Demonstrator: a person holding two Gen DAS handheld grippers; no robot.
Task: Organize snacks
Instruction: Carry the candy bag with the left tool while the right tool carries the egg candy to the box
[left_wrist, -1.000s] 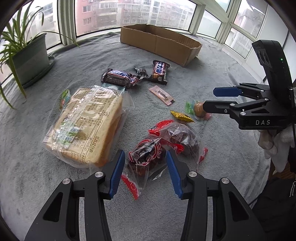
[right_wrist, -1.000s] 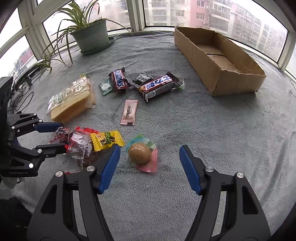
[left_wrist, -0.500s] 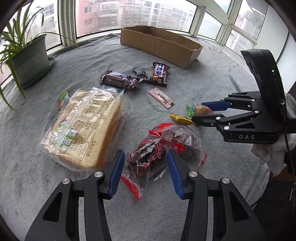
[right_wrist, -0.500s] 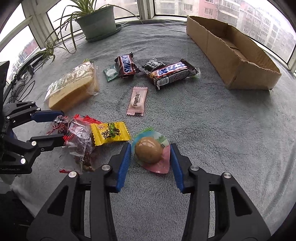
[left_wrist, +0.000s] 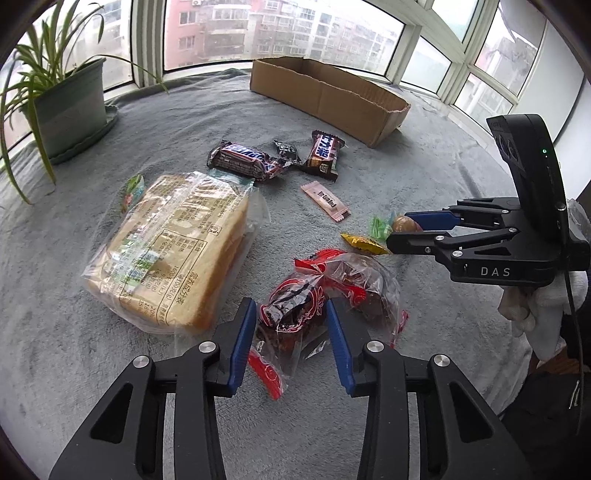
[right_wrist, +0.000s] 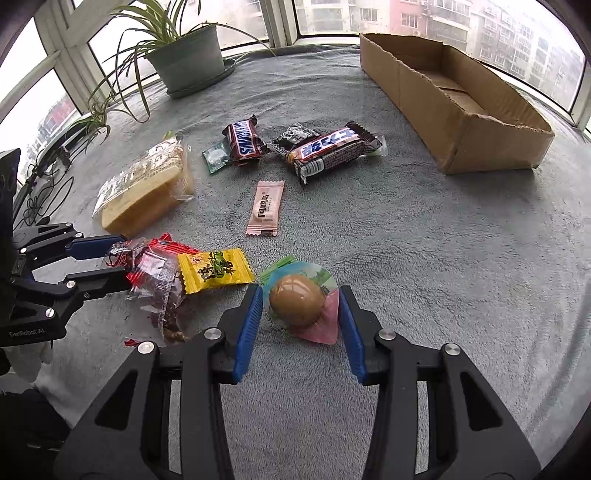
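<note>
Snacks lie on a grey blanket. My left gripper (left_wrist: 291, 314) is shut on the red-printed dried-fruit bag (left_wrist: 295, 310), its pads on both sides; the same bag shows in the right wrist view (right_wrist: 155, 273). My right gripper (right_wrist: 301, 299) is shut on the packaged brown egg (right_wrist: 295, 301), pads against its pack. The egg also shows in the left wrist view (left_wrist: 402, 223). A yellow candy packet (right_wrist: 214, 271) lies between the two. A bread loaf (left_wrist: 173, 251), two Snickers bars (right_wrist: 332, 149) (right_wrist: 243, 140) and a pink sachet (right_wrist: 266, 206) lie farther out.
An open cardboard box (right_wrist: 454, 99) stands at the far right of the blanket. A potted spider plant (right_wrist: 184, 55) stands by the windows at the far left. A small green packet (right_wrist: 214, 157) and a black packet (right_wrist: 293, 134) lie by the Snickers bars.
My right gripper moved forward over the egg and closed from wide open onto its pack. My left gripper narrowed onto the dried-fruit bag.
</note>
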